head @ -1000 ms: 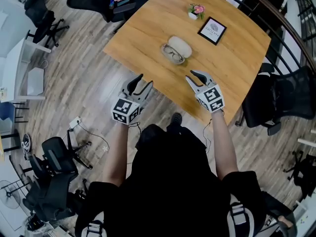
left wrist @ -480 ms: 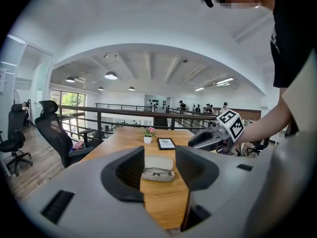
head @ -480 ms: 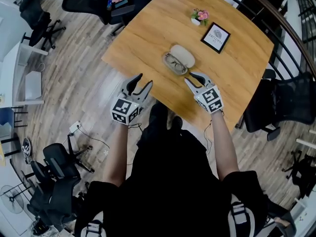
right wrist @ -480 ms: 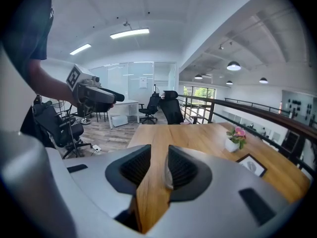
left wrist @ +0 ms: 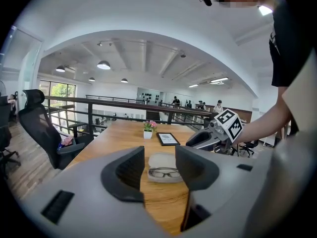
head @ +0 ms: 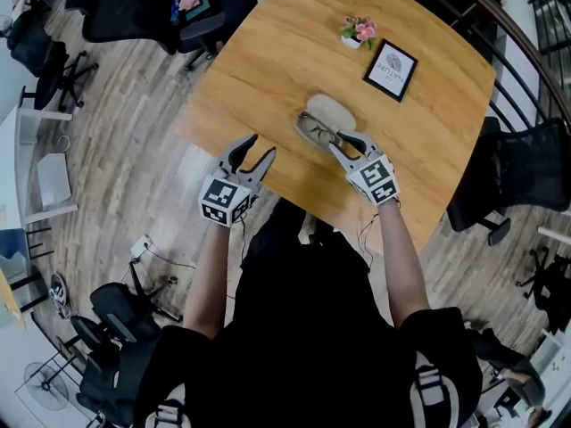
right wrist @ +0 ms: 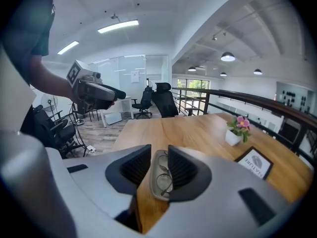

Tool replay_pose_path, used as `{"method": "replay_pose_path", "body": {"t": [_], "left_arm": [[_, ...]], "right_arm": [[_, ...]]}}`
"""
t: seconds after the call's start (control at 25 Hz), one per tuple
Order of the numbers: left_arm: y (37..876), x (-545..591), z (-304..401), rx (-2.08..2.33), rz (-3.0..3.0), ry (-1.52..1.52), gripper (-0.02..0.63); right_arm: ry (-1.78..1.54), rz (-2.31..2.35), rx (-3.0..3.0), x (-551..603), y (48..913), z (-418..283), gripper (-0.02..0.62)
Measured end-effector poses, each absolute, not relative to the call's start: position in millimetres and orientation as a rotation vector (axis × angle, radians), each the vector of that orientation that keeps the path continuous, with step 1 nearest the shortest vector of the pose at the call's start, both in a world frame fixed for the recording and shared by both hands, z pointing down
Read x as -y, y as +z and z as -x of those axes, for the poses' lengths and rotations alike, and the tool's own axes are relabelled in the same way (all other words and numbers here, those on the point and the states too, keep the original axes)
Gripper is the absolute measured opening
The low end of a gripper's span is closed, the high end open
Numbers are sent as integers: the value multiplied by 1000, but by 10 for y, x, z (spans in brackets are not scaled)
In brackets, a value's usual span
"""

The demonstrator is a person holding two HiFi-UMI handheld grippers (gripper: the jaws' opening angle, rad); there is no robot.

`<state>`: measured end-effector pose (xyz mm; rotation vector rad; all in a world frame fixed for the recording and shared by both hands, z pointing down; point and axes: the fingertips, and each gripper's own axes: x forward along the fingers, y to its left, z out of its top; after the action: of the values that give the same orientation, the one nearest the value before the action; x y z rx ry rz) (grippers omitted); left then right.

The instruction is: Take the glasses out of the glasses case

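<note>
An open beige glasses case lies near the middle of the wooden table, with dark-framed glasses resting in its lower half. My right gripper is open, its tips right at the case's near end. In the right gripper view the case and the glasses show in the gap between the jaws, untouched. My left gripper is open over the table's near edge, left of the case. In the left gripper view the case lies ahead with the glasses facing me.
A small pot of pink flowers and a black-framed picture stand beyond the case. Black office chairs sit around the table and a dark railing runs behind it. The table's near edge is below my hands.
Both grippers have come forward toward the case. The right one went from short of the table edge to the case's near end. The left one now reaches over the table edge.
</note>
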<state>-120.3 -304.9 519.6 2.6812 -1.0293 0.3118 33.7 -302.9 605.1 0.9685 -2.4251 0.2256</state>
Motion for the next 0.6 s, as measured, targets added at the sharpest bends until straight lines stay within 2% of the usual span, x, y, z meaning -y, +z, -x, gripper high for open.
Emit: {"method": "replay_pose_path", "body": {"t": [0.6], "left_arm": [[5597,3384,1268,1001,-2600,332,209]], "right_arm": [[346,-940,2347,3283,6595,-369,115]]}}
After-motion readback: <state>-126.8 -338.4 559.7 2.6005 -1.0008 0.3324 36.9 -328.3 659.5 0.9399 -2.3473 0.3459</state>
